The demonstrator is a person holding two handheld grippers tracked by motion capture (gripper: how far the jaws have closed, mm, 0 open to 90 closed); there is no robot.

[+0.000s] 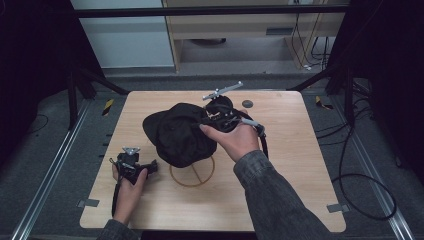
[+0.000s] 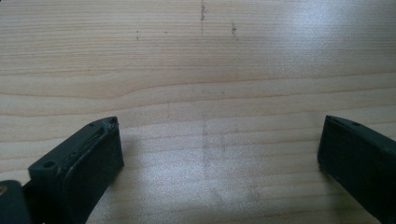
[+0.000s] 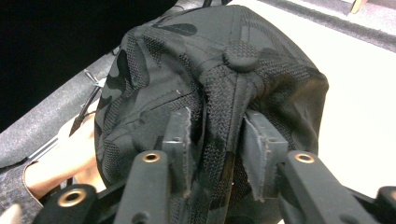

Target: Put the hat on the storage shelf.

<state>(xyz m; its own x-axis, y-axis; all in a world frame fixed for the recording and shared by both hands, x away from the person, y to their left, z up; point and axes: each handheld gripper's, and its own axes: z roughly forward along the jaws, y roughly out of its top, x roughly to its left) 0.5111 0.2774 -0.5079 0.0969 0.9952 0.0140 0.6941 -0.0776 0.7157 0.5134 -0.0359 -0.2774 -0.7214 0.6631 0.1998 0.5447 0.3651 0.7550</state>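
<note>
A black camouflage cap (image 1: 180, 132) sits over a stand with a wooden ring base (image 1: 192, 175) at the middle of the table. My right gripper (image 1: 209, 119) is at the cap's right side. In the right gripper view, a fold of the cap (image 3: 205, 60) near its top button lies between the jaws of the right gripper (image 3: 217, 126), and the pads stand a little apart from the fold. My left gripper (image 1: 150, 166) rests low at the front left. Its jaws are wide apart over bare wood, so the left gripper (image 2: 219, 135) holds nothing.
The light wooden table (image 1: 280, 165) has free room to the right and front. A small dark disc (image 1: 247, 104) lies near the far edge. Cables run over the grey floor at the right. A metal rail borders the left side.
</note>
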